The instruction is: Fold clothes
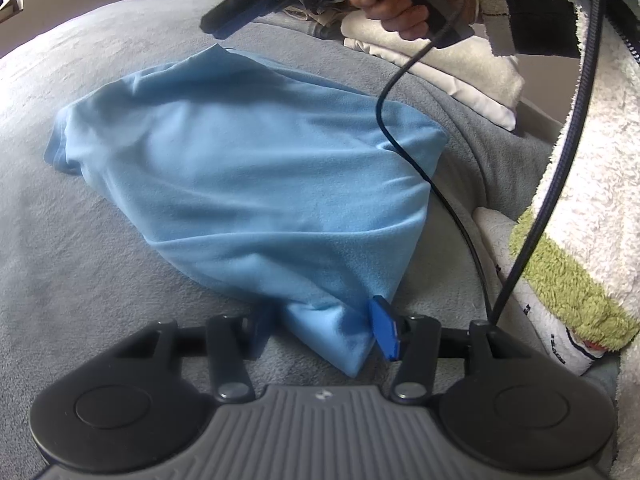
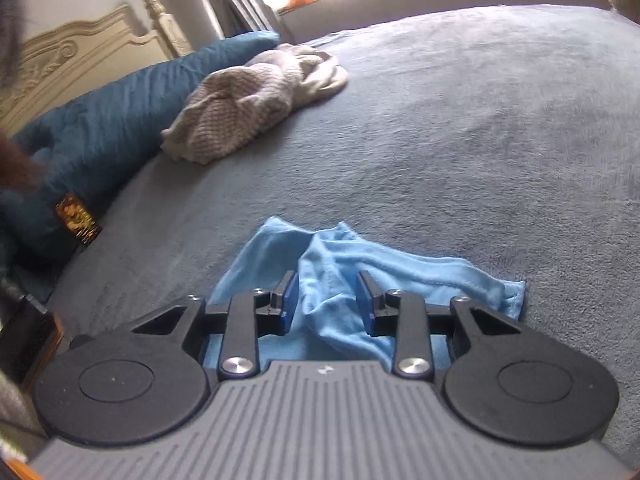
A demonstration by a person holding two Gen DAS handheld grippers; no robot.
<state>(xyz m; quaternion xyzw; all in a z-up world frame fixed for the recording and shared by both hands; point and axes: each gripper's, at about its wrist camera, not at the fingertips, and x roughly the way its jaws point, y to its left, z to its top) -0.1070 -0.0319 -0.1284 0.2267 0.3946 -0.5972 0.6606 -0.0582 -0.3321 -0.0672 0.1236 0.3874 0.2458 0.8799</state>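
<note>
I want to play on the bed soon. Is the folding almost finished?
Not yet. Some folded white clothes are already stacked. The left gripper is pinching a corner of the light blue shirt, which is only partly folded; the right gripper is open above it. A beige knit sweater waits, crumpled.

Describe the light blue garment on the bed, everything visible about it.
The light blue garment looks like soft, matte fleece-like fabric. It lies rumpled and partly doubled over on the grey blanket, with creases across it. The left gripper is shut on its near corner, one blue pad showing against the cloth. A black cable drapes across its right side. In the right wrist view, a bunched, hemmed edge lies between the open fingers of the right gripper, ungripped.
</note>
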